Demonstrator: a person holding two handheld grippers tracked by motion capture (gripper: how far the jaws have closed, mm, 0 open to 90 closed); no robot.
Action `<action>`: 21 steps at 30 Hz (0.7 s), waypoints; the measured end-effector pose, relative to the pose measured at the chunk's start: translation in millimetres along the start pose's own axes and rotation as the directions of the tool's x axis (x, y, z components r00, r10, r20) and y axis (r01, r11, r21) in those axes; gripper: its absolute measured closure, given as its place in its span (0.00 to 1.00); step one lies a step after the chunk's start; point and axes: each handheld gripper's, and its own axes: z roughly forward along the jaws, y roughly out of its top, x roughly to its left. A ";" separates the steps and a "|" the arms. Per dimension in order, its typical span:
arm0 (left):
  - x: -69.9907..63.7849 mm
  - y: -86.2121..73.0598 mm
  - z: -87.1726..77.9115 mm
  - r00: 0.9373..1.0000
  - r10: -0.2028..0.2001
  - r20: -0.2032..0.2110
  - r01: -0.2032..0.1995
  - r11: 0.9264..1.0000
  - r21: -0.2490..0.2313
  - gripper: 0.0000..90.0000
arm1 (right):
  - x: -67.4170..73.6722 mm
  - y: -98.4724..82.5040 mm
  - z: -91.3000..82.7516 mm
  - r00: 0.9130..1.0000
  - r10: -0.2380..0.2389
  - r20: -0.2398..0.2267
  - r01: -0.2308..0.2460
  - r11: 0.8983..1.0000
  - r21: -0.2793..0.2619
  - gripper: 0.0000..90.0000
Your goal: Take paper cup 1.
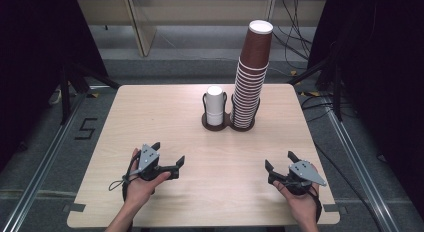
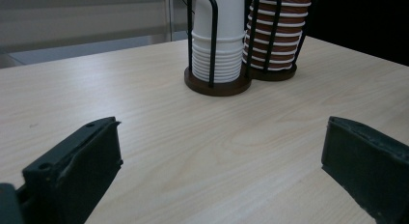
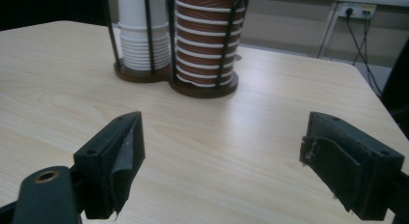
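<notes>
The pale wooden table with rounded corners carries everything here. Toward its far edge stands the dark brown two-ring cup holder with black wire uprights, and every place below is given from that holder. Its right ring holds the tall stack of brown paper cups with white rims, which rises far above the wire uprights and leans slightly to the right at the top. Its left ring holds the short stack of white paper cups, reaching just over the uprights. The two stacks stand just beside each other.

The left gripper is well apart from the holder, on the near side of the table and to its left, held in the person's left hand. Its jaws stand wide, with bare wood between them and nothing held; in the left gripper view the white stack lies ahead between the jaws.

The right gripper is well apart from the holder on the near side and to its right, held in the right hand. Its jaws are apart as well, gripping nothing, and the brown stack lies ahead of them.

Bare tabletop lies between each gripper and the holder.
</notes>
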 end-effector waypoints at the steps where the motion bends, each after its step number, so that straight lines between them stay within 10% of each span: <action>1: -0.6 3.8 2.9 1.000 0.007 0.011 -0.007 1.000 -0.001 0.00 | 2.2 0.8 2.7 1.000 -0.007 0.002 0.007 1.000 -0.009 0.18; 21: -6.3 112.2 89.9 0.990 0.122 0.070 -0.120 0.992 -0.038 0.12 | 47.7 48.5 94.4 0.978 -0.109 -0.180 0.106 0.994 -0.025 0.35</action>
